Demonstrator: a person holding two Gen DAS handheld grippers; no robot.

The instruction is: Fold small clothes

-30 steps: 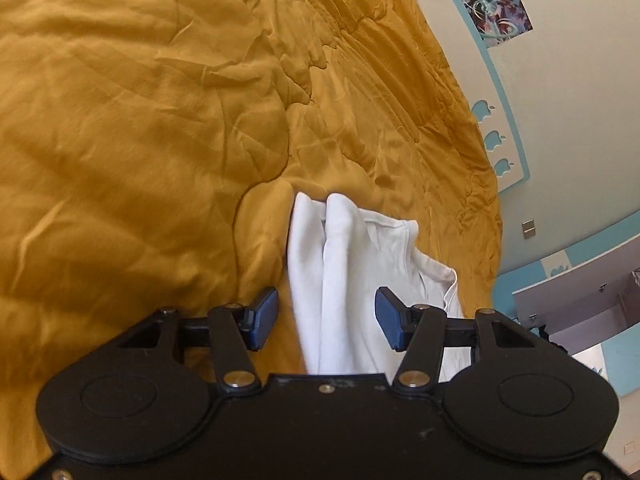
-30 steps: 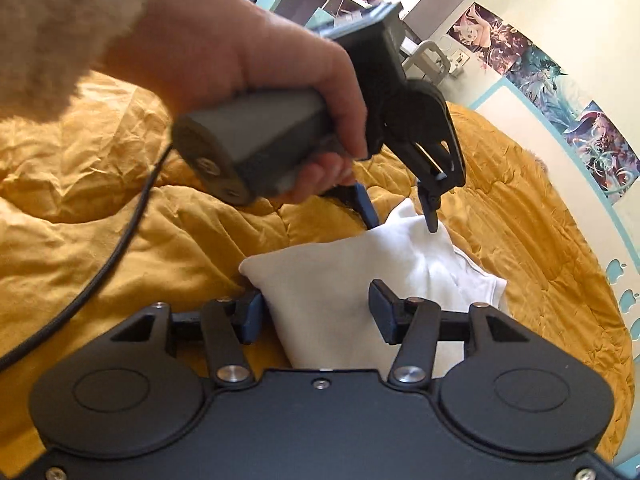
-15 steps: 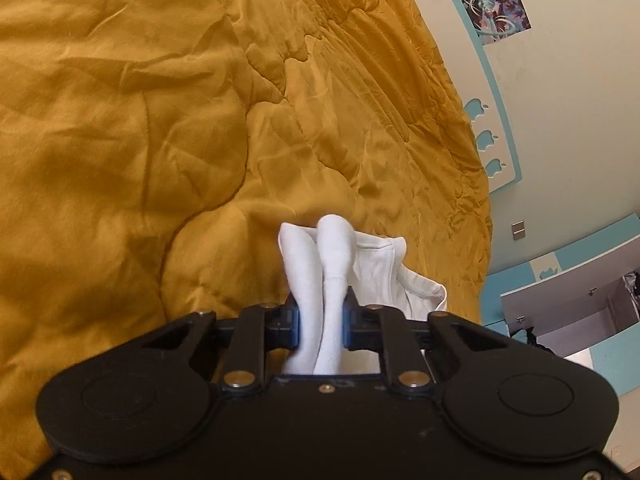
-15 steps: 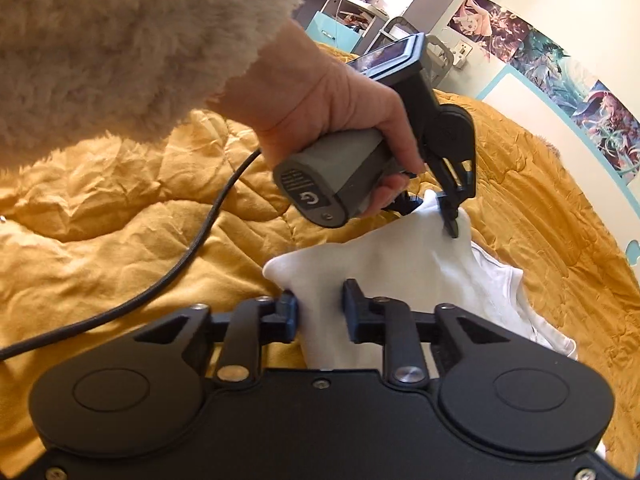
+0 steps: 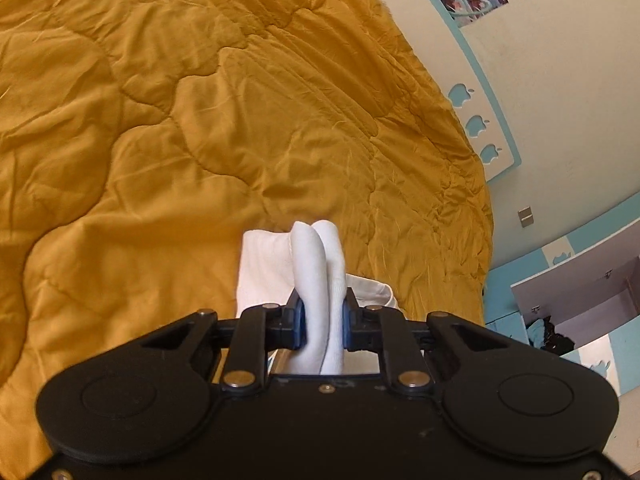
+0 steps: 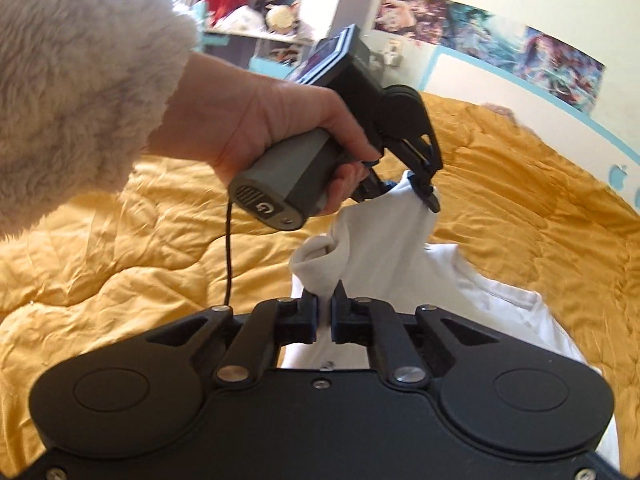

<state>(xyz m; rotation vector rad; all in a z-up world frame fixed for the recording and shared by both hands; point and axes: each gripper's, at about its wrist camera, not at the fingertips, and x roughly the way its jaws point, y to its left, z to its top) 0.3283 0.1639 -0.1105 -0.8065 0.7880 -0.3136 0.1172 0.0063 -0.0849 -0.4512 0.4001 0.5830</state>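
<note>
Garment, white, pinched by both claws and lifted partly off the yellow quilt; its lower part trails on the quilt at right. Left claw clamped on a bunched double fold of garment, blue pads pressed to the cloth. Right claw nearly closed, gripping a rolled edge of the fabric. Left hand in fluffy sleeve holds the left claw handle, cable hanging. Posters on the wall behind.
</note>
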